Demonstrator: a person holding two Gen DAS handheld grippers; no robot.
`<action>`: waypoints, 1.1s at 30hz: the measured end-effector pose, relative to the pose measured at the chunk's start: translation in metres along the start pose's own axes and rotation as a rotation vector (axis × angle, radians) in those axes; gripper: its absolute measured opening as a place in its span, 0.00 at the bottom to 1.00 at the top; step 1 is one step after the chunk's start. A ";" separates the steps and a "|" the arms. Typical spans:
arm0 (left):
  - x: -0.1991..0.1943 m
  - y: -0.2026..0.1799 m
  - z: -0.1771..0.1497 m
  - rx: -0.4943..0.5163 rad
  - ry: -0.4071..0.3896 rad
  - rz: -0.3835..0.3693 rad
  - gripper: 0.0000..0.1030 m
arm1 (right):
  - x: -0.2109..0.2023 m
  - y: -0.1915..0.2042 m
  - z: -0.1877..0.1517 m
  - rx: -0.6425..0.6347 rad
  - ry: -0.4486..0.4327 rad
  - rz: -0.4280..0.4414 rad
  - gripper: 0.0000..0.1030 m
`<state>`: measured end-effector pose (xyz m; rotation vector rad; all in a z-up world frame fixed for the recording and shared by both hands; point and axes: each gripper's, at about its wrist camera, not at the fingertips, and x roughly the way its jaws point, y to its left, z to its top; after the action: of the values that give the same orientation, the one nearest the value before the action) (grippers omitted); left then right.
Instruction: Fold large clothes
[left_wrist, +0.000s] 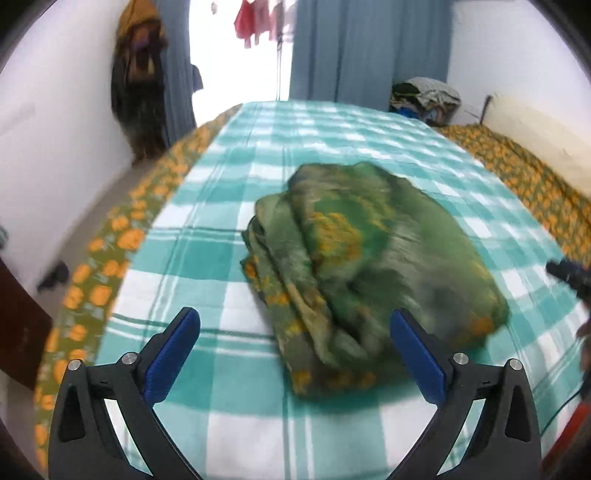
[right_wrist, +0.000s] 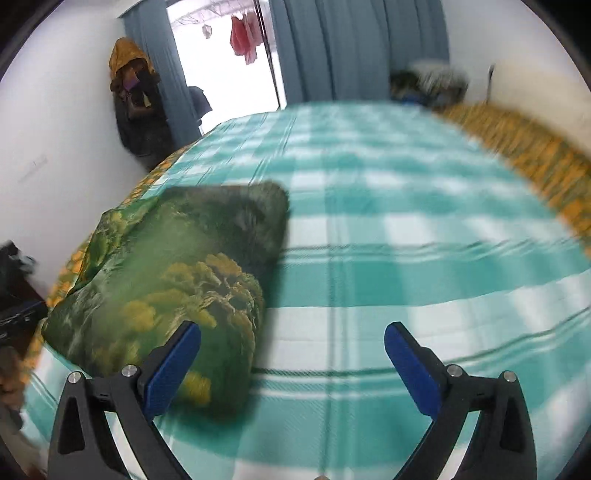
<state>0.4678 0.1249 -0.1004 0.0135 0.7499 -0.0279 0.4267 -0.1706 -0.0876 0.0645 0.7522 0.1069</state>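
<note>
A bed (left_wrist: 229, 424) fills the middle and lower part of both views, spread with a teal-and-white checked sheet (left_wrist: 332, 125) over an olive cover with orange flowers (left_wrist: 96, 280) that shows along the left edge and again at the upper right. Directly on the checked sheet lies a folded green cloth with yellow flower print (left_wrist: 369, 266), a thick bundle just right of centre in the left wrist view and at the lower left in the right wrist view (right_wrist: 173, 280). At the far end of the bed, upper right of the frame, sits a heap of dark and grey clothes (left_wrist: 424, 96).
</note>
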 end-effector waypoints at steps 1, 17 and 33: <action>-0.016 -0.012 -0.007 0.004 -0.013 0.015 0.99 | -0.013 0.004 -0.002 -0.017 -0.016 -0.024 0.98; -0.100 -0.087 -0.040 -0.020 -0.067 -0.008 1.00 | -0.132 0.021 -0.039 -0.131 -0.072 -0.172 0.98; -0.145 -0.123 -0.046 0.003 -0.076 0.052 1.00 | -0.176 0.024 -0.080 -0.111 -0.015 -0.091 0.98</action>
<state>0.3266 0.0055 -0.0349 0.0348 0.6733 0.0202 0.2428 -0.1658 -0.0246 -0.0744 0.7316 0.0614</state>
